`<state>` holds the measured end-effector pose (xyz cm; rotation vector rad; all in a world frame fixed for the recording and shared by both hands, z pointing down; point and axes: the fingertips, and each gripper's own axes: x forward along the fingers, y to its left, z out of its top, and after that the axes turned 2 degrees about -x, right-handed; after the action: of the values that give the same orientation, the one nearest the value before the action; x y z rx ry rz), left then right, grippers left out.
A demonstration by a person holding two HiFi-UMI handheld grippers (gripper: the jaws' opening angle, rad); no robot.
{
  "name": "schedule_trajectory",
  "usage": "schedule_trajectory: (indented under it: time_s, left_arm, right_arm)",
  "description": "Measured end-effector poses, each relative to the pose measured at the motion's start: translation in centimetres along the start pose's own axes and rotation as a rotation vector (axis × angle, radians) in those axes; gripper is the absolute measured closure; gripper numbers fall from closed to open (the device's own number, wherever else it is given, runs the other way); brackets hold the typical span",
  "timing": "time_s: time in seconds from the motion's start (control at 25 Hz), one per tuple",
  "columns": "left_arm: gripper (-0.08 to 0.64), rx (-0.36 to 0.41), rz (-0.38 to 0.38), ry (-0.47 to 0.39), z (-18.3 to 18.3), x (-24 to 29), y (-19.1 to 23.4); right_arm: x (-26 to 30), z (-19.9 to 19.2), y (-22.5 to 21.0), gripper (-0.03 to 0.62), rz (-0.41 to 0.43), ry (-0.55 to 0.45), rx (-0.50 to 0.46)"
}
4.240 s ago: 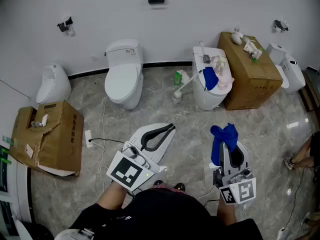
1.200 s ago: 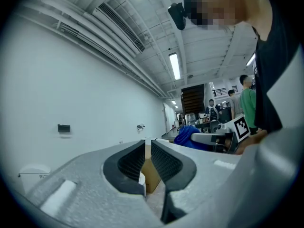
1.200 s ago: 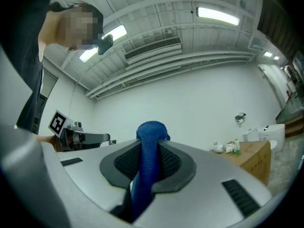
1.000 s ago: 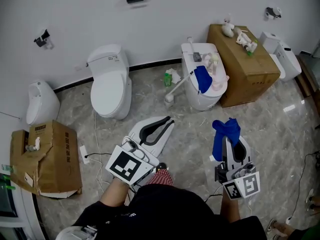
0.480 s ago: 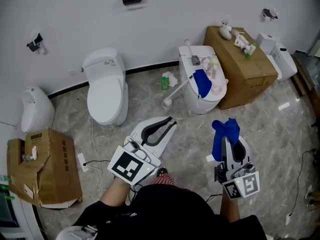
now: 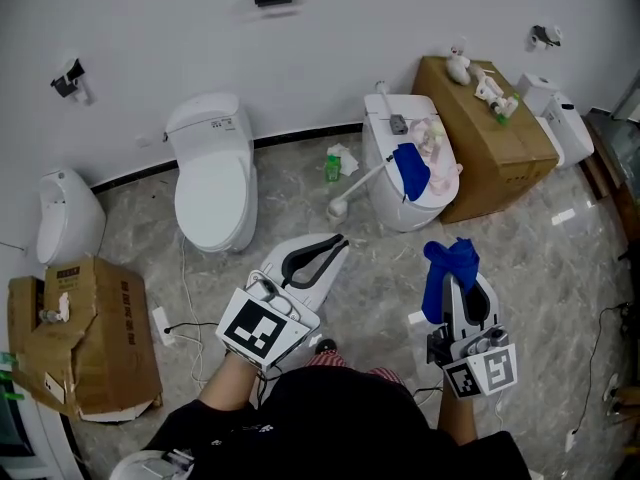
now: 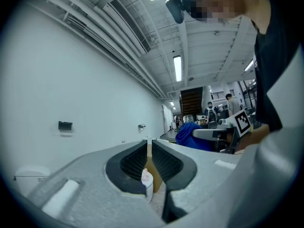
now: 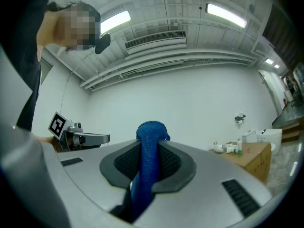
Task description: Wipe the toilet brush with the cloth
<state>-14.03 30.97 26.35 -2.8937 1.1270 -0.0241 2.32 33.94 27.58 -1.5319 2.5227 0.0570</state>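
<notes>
Right gripper (image 8: 150, 151) first: it's clamped on the blue cloth (image 8: 151, 129). The cloth is bunched between the jaws, pokes out past the tips, and the rest hangs down. The left gripper (image 7: 148, 148) is empty. Its jaws have just been opening a touch, but there's only a thin slit between the pads and nothing sits in it. Both are held out roughly level in front of the person, side by side with a gap between them.

Further out, the toilet brush (image 6: 358, 183) is up ahead. Its white handle leans against the front of the right-hand toilet (image 6: 392, 206), with the head down on the marble floor (image 6: 370, 268) and a green bottle (image 6: 332, 168) just beside it. It's well apart from both grippers. There's also a second blue rag (image 6: 410, 168) draped over that toilet's lid.

So I'd call this the walk-up, with no wiping going on yet. Next move as I see it:
- Get in close.
- Spread the left jaws a lot wider and set them across that thin, tilted handle.
- Grip it somewhere mid-length and pull it clear of the toilet.
- Bring the cloth in the right gripper onto it.
</notes>
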Motion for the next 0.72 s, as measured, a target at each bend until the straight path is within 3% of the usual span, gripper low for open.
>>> schedule_trajectory:
  time_s: [0.2, 0.36, 0.56, 0.72]
  left_arm:
    - [0.552, -0.015, -0.022, -0.007, -0.2, 0.0, 0.4]
    - [0.554, -0.034, 0.006, -0.062, 0.9, -0.2, 1.2]
    - [0.554, -0.064, -0.029, -0.139, 2.3, -0.7, 1.4]
    - [0.555, -0.066, 0.028, -0.108, 1.3, -0.2, 2.9]
  right_arm:
    - [0.2, -0.2, -0.1, 0.528, -0.021, 0.011, 0.002]
    - [0.4, -0.3, -1.1, 0.528, -0.056, -0.006, 0.032]
    - [1.0, -0.4, -1.9, 0.528, -0.065, -0.012, 0.048]
    - [2.1, -1.2, -2.1, 0.528, -0.039, -0.004, 0.057]
